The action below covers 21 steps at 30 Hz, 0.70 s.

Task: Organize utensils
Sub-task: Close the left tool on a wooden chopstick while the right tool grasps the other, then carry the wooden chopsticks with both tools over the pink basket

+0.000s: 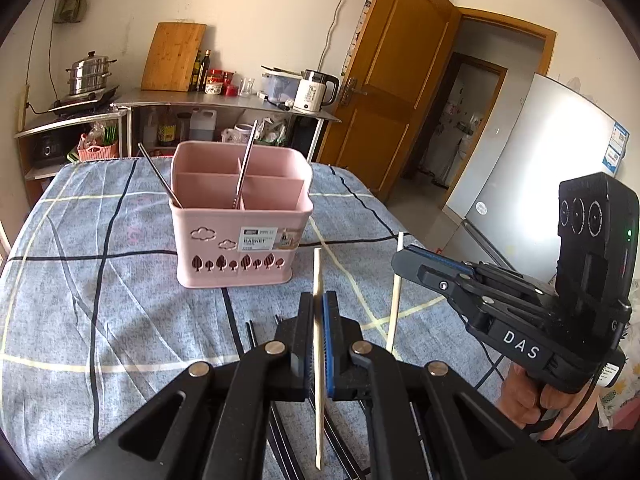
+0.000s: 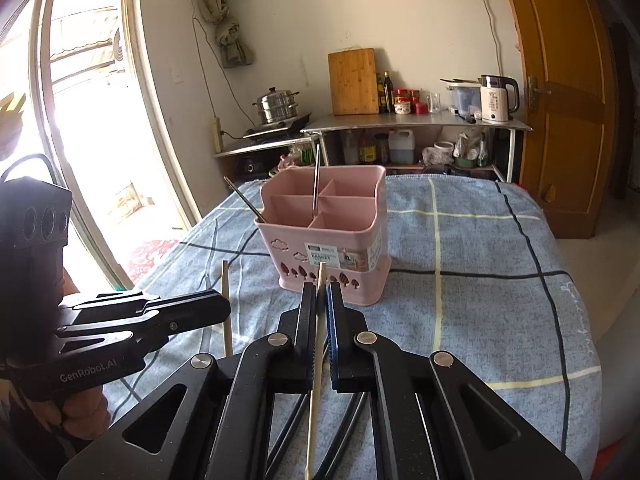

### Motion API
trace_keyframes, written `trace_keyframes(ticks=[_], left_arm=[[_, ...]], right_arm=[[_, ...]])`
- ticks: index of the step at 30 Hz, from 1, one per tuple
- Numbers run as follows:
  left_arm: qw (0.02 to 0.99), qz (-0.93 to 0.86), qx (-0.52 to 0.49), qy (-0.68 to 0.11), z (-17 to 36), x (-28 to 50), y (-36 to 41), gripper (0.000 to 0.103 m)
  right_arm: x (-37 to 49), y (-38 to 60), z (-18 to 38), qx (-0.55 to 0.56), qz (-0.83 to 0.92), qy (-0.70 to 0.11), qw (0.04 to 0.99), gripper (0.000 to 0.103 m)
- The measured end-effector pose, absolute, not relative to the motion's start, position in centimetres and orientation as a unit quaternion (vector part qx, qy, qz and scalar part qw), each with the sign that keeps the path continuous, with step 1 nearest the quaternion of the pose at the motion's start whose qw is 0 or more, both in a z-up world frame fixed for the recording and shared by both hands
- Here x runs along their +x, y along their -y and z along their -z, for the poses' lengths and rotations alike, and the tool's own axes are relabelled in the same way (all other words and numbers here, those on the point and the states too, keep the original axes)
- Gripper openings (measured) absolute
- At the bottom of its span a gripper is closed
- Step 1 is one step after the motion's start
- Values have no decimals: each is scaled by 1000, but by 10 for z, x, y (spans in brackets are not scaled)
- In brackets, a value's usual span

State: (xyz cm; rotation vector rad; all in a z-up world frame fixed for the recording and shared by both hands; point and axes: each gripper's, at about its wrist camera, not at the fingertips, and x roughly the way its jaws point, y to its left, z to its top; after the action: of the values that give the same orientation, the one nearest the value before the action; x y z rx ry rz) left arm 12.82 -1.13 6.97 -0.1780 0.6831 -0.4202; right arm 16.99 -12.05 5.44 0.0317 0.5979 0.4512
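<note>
Left wrist — chopstick (image 1: 318, 344) between clamped fingers (image 1: 306, 340)

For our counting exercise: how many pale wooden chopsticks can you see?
2. One chopstick is clamped in the left tongs; the other chopstick is clamped in the right tongs. More may be hidden below the tongs.

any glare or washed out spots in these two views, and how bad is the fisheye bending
Left wrist view: the fridge door is washed out with glare, and the wooden door bows at the edge. Right wrist view: the window is blown out white and its frame curves strongly. In both, the pink basket and the chopstick between the fingers are sharp; dark vignette at the corners.
</note>
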Motion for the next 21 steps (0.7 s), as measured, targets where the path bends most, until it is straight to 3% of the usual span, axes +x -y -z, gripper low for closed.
trace_keyframes(ticks=[21], left_arm=[[928, 203, -65, -305, -92, 124, 7, 4]], right_arm=[[160, 131, -72, 18, -218, -261, 940, 5]])
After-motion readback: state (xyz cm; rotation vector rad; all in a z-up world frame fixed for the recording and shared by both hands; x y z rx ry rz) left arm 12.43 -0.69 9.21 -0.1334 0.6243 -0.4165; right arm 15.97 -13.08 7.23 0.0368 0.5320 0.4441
